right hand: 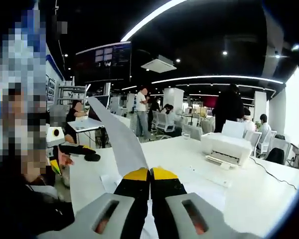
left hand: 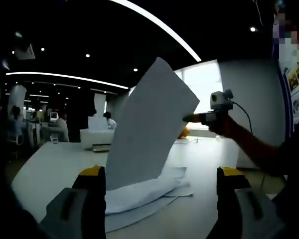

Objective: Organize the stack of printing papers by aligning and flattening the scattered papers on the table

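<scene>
White rectangular paper sheet (left hand: 149,129) pinched upright in right gripper (right hand: 150,174), loose paper pile (left hand: 139,191) on white table (left hand: 55,164), left gripper (left hand: 159,174) jaws wide.

Both views are dim overhead, with a dark ceiling cut by curved light strips (left hand: 154,22) and small round spotlights. In the left gripper view a bright window (left hand: 202,82) glares behind the raised sheet of paper (left hand: 149,124), leaving it grey and backlit. The white bench (right hand: 249,189) reflects light softly. Fisheye bending curves straight lines near the edges, and detail is soft throughout.
</scene>
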Demonstrator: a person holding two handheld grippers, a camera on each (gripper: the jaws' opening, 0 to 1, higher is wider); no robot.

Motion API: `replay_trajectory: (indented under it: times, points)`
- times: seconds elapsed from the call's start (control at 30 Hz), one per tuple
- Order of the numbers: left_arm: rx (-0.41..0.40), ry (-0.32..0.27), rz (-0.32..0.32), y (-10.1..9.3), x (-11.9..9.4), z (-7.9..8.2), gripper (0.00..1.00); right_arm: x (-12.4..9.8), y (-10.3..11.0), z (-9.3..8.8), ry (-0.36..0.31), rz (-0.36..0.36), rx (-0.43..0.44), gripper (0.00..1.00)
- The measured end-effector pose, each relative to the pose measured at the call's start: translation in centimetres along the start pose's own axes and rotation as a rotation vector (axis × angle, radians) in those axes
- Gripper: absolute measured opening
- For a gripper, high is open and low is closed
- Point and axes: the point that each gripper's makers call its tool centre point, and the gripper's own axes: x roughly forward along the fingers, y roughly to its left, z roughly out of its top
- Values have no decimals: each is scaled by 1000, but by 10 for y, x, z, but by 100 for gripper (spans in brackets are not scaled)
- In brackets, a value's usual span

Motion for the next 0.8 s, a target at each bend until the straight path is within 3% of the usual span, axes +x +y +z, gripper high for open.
replay_trajectory:
  times: [0.37, 0.8]
  points:
    - [16, -3, 13, 9, 5, 4, 94, -2, 10, -2, 32, 41, -35, 0]
    - [58, -16, 0, 4, 15, 15, 94, -5, 27, -3, 43, 98, -55, 0]
